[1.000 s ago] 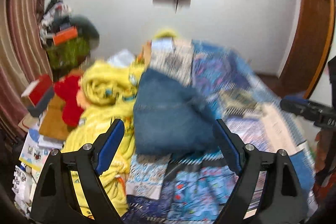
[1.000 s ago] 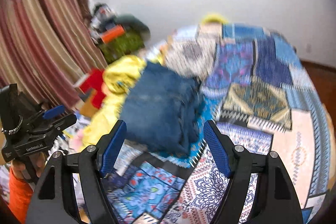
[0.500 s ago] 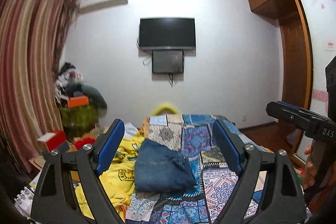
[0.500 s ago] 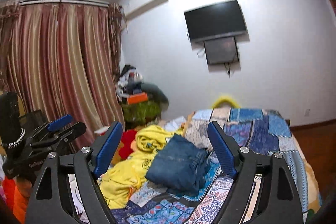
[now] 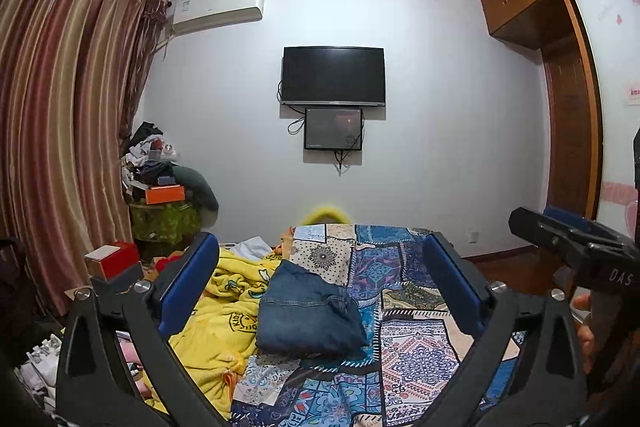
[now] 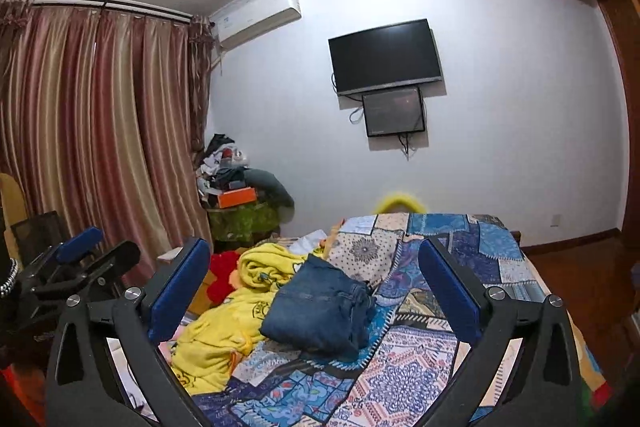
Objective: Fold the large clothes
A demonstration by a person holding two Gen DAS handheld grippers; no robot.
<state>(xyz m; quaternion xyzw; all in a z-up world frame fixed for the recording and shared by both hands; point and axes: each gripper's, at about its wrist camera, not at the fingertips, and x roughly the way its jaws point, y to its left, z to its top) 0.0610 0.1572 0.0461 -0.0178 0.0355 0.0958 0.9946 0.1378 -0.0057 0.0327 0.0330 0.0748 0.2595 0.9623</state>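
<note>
Both tools held above the bed (image 5: 412,355), fingers spread wide, gripping nothing: left tool (image 5: 320,291); right tool (image 6: 316,291); folded jeans (image 5: 308,315) lie ahead between each tool's fingers, touching a yellow blanket (image 5: 224,323).

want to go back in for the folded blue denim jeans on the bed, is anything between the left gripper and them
Nothing visible does. The left gripper is open and held above the bed, and the folded blue denim jeans lie in plain sight on the patchwork quilt. The crumpled yellow blanket sits beside them to the left, not in between.

White wall (image 5: 440,147), mounted TV (image 5: 333,75), striped curtains (image 5: 52,131), wooden wardrobe (image 5: 560,47).
</note>
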